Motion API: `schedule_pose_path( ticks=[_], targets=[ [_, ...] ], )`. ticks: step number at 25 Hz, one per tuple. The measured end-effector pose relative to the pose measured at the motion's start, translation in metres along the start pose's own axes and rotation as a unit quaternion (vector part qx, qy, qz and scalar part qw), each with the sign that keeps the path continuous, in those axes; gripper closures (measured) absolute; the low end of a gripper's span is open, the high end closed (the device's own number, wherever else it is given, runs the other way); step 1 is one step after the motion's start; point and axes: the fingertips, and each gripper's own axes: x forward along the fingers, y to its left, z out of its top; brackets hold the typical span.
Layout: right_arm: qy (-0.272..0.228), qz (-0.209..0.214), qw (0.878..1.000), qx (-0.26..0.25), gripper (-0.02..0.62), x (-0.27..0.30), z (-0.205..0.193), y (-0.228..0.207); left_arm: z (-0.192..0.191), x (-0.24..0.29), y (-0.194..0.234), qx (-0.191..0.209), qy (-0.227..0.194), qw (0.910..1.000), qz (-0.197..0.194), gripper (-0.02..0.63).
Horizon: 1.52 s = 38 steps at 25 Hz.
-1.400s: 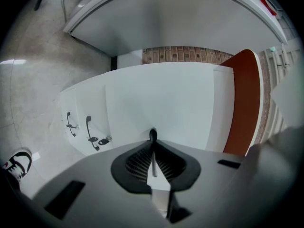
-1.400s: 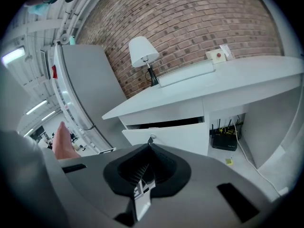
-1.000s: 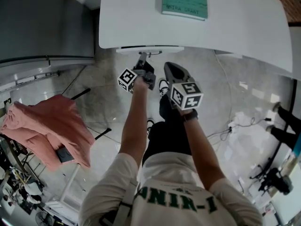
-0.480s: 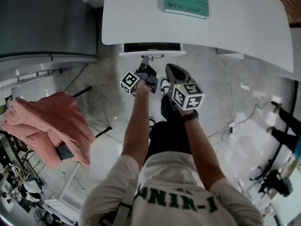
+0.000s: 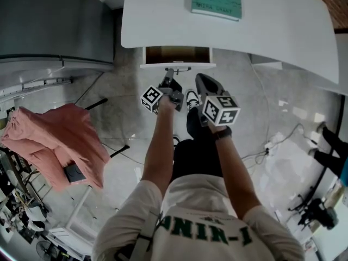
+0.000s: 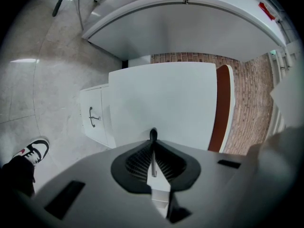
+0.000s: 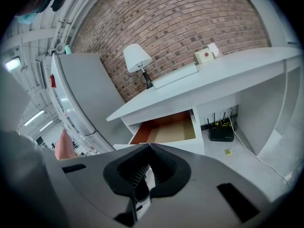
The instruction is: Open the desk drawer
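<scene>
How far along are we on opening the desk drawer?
Done: the desk drawer is partly out from under the desk top, its brown inside showing. In hand: the left claw is shut on the drawer handle; the right claw hangs beside it, shut and empty. Left: probably pulling it out further, then letting go.
</scene>
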Motion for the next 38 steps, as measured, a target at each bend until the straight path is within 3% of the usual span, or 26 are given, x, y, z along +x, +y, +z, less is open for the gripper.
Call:
schedule_pose_path(
  ticks=[28,38],
  targets=[
    [-0.009,0.002,1.0,0.002,0.594,-0.025,-0.03,0.008,-0.032,-0.077,0.026,-0.019,-0.011,0.9996,0.019,0.586],
    [-0.013,0.004,1.0,0.008,0.594,-0.025,-0.035,0.01,-0.033,-0.08,0.075,-0.044,-0.02,0.9969,0.062,0.586]
  ],
)
